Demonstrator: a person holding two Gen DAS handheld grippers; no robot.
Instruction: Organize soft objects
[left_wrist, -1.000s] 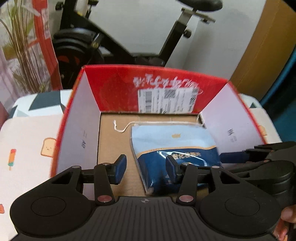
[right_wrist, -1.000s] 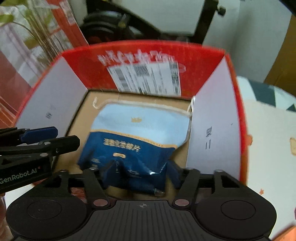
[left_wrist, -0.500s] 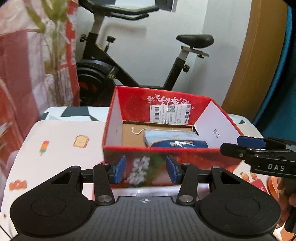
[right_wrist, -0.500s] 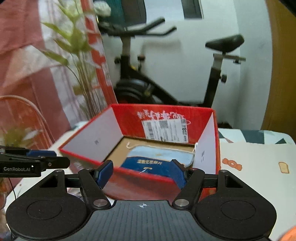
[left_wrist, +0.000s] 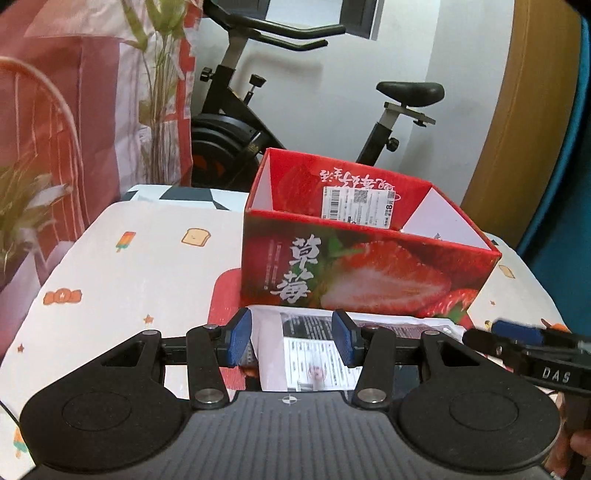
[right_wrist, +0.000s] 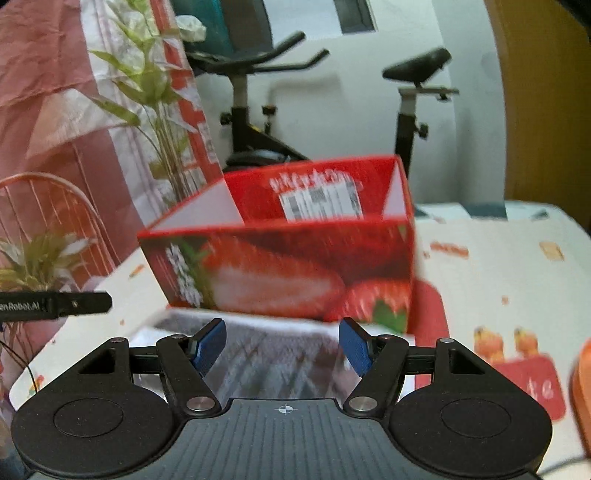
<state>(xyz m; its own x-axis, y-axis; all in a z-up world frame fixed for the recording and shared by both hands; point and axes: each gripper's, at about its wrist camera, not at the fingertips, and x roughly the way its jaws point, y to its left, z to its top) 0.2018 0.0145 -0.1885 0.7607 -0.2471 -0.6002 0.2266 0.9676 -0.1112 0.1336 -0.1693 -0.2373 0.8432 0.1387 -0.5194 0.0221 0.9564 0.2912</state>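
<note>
A red strawberry-print box (left_wrist: 365, 266) stands open on the table; it also shows in the right wrist view (right_wrist: 288, 266). Its inside floor is hidden from here. A flat white and grey printed packet (left_wrist: 317, 354) lies on the table in front of the box, also blurred in the right wrist view (right_wrist: 273, 350). My left gripper (left_wrist: 293, 341) is open and empty just above the packet. My right gripper (right_wrist: 282, 345) is open and empty over the same packet. The right gripper's tip shows in the left wrist view (left_wrist: 517, 343).
The table has a white cloth (left_wrist: 129, 273) with small cartoon prints. An exercise bike (left_wrist: 258, 122) stands behind the table. A plant (right_wrist: 155, 110) and red-white curtain are at the left. A red mat (right_wrist: 528, 373) lies at the right, an orange thing (right_wrist: 581, 387) at the far right edge.
Both grippers have pulled back out of the box and come down low in front of it. The blue pouch stays inside the box, now out of sight. The printed packet has come into view.
</note>
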